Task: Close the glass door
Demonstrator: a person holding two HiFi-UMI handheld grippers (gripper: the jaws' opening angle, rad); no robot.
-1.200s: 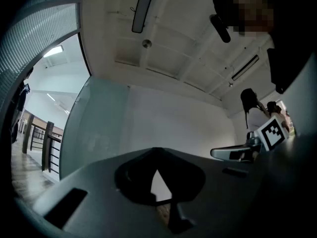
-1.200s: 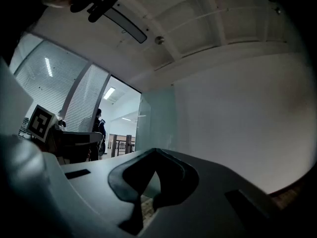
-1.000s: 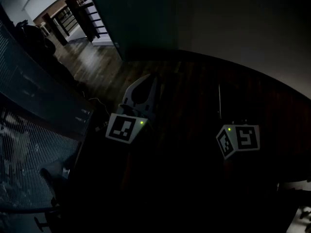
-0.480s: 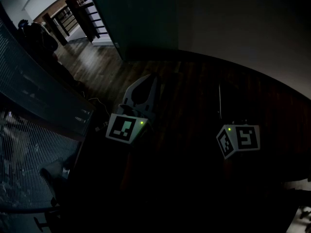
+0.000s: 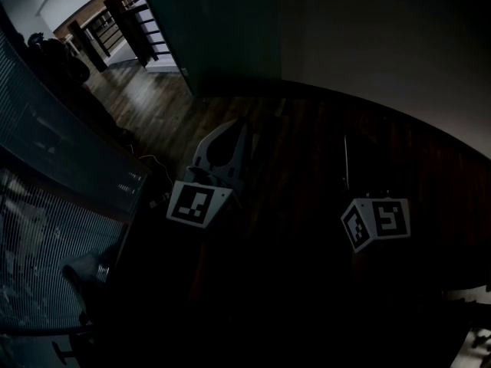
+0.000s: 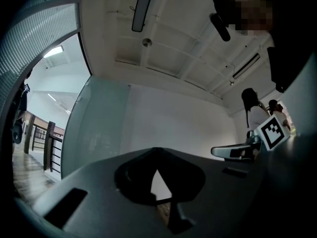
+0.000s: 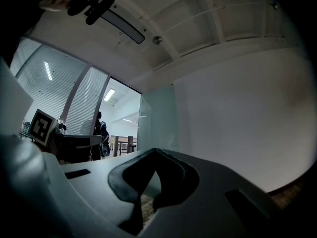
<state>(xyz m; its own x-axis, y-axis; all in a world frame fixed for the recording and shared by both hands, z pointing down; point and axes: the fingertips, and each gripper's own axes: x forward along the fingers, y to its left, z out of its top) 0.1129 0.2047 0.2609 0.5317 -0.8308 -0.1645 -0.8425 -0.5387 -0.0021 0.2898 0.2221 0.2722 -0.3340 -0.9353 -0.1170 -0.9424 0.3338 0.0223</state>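
Note:
The glass door [image 5: 219, 29] is a tall teal-tinted panel that stands open beside a bright doorway at the top of the head view. It shows as a frosted pane [image 6: 99, 128] in the left gripper view and as a pale pane [image 7: 156, 118] in the right gripper view. My left gripper [image 5: 242, 125] is held above the dark floor, pointing toward the door, jaws together with nothing in them. My right gripper [image 5: 345, 140] hangs to its right in deep shadow, shut and empty. Neither gripper touches the door.
A wall of slatted blinds [image 5: 46, 205] runs down the left. Wooden floor [image 5: 153, 106] leads through the doorway to a railing [image 5: 115, 21], where a person [image 5: 54, 60] stands. A plain white wall [image 5: 383, 52] fills the right.
The person at the doorway shifts slightly. Both grippers stay where they were.

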